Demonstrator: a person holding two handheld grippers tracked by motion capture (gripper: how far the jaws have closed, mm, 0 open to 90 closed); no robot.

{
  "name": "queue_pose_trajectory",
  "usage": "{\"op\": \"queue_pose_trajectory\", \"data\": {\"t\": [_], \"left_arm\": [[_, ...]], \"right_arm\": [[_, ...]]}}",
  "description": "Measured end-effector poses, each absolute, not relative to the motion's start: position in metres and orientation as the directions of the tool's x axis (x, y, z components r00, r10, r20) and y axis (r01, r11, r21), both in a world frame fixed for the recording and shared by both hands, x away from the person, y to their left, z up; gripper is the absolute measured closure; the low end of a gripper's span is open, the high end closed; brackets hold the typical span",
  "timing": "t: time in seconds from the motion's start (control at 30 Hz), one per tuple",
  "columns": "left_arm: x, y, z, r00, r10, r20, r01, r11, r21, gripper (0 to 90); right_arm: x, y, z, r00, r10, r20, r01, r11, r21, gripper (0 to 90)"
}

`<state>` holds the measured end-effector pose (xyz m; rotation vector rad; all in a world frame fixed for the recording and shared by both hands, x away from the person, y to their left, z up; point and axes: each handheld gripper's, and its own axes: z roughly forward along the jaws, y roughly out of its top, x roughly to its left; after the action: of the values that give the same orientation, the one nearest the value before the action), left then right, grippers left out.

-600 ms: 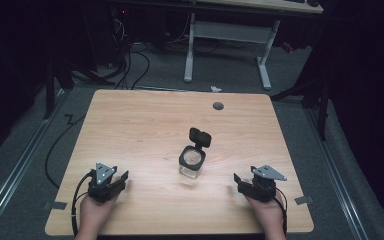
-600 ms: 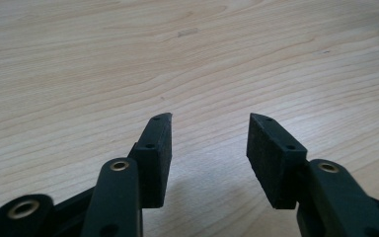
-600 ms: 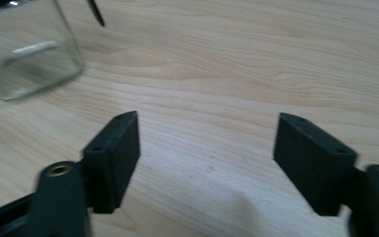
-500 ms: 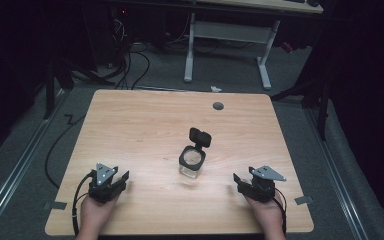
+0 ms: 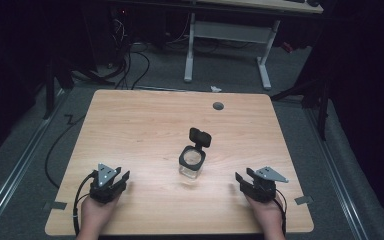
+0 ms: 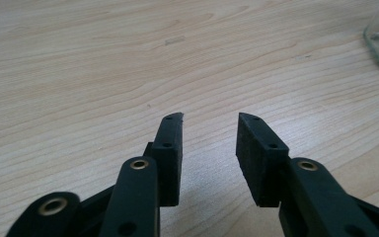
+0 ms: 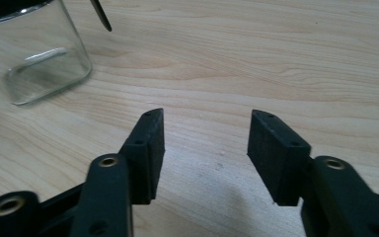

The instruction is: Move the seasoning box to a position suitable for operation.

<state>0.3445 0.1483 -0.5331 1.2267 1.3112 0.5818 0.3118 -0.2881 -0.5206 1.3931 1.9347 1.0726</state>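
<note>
Change: nothing had moved since the earlier frames; both grippers and the jar sat where they were a moment before.
Left gripper [image 5: 111, 181]: rested on the near left part of the desk [image 5: 130, 125], held in a hand [image 5: 96, 216]; its jaws stood partly open with nothing between them, bare wood showing in the gap in the left gripper view [image 6: 209, 143].
Right gripper [image 5: 255, 184]: rested near the front right of the desk, in the other hand [image 5: 269, 217]; its jaws stood open a little wider and held nothing [image 7: 206, 143].
Jar [image 5: 192, 161]: a clear square glass jar stood upright between the two grippers and a little farther back, well apart from both; its black flip lid [image 5: 200, 137] was tipped up and open behind the mouth.
Step in hand: judged as the start, both grippers waiting and the jar untouched.
Next move: probably one gripper steadying the glass body while the other reached for the lid; the jaws looked too narrow for the body and would likely need to open wider.
Open room: bare wood lay all round the jar, so either side offered a free approach.
Edges: both hands sat close to the near edge; the jar stood far from every edge.
Far side: a small dark grommet [image 5: 218, 105] sat near the back edge.
</note>
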Motion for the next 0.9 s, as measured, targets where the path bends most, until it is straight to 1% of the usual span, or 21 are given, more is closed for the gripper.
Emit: {"op": "queue_pose_trajectory", "data": {"t": [0.03,0.07,0.1,0.13,0.2,0.23,0.27,0.3,0.4,0.47,0.5,0.53,0.7,0.9], "left_arm": [[0.344,0.148,-0.533,0.242,0.885,-0.398,0.296,0.323,0.899,63.9],[0.344,0.147,-0.533,0.242,0.885,-0.398,0.298,0.323,0.898,66.2],[0.344,0.146,-0.533,0.244,0.887,-0.392,0.301,0.315,0.9,66.2],[0.344,0.144,-0.533,0.247,0.885,-0.395,0.3,0.317,0.9,69.2],[0.344,0.142,-0.533,0.25,0.883,-0.397,0.304,0.318,0.898,72.9],[0.344,0.14,-0.533,0.251,0.882,-0.399,0.305,0.319,0.897,72.9],[0.345,0.137,-0.532,0.25,0.887,-0.39,0.299,0.312,0.902,76.3],[0.346,0.136,-0.532,0.246,0.888,-0.388,0.297,0.312,0.902,78.5],[0.347,0.136,-0.532,0.239,0.89,-0.389,0.297,0.315,0.902,84.1],[0.346,0.139,-0.532,0.233,0.892,-0.387,0.294,0.315,0.902,85.1],[0.346,0.139,-0.532,0.233,0.892,-0.387,0.294,0.315,0.902,85.4],[0.345,0.141,-0.532,0.228,0.889,-0.397,0.287,0.328,0.9,85.3],[0.344,0.146,-0.531,0.227,0.883,-0.41,0.283,0.343,0.896,81.7],[0.344,0.147,-0.532,0.232,0.883,-0.407,0.282,0.34,0.897,82.7]], "right_arm": [[0.312,-0.288,-0.521,-0.335,0.942,0.035,0.529,0.157,0.834,51.5],[0.311,-0.287,-0.52,-0.341,0.939,0.032,0.524,0.162,0.836,56.6],[0.311,-0.287,-0.52,-0.341,0.939,0.032,0.524,0.162,0.836,56.6],[0.31,-0.284,-0.52,-0.352,0.935,0.03,0.523,0.17,0.835,64.4],[0.31,-0.282,-0.52,-0.373,0.927,0.04,0.52,0.174,0.836,74.8],[0.31,-0.282,-0.52,-0.373,0.927,0.04,0.52,0.174,0.836,74.8],[0.309,-0.278,-0.52,-0.394,0.918,0.045,0.519,0.181,0.836,86.1],[0.309,-0.276,-0.52,-0.406,0.912,0.047,0.518,0.187,0.835,90.0],[0.31,-0.268,-0.521,-0.423,0.905,0.044,0.513,0.199,0.835,90.0],[0.316,-0.254,-0.521,-0.441,0.897,0.027,0.507,0.225,0.832,90.0],[0.316,-0.254,-0.521,-0.441,0.897,0.027,0.507,0.225,0.832,90.0],[0.32,-0.244,-0.521,-0.453,0.891,0.018,0.503,0.239,0.83,90.0],[0.331,-0.225,-0.518,-0.475,0.88,-0.008,0.487,0.271,0.831,90.0],[0.34,-0.206,-0.516,-0.48,0.877,-0.023,0.485,0.287,0.826,90.0]]}}
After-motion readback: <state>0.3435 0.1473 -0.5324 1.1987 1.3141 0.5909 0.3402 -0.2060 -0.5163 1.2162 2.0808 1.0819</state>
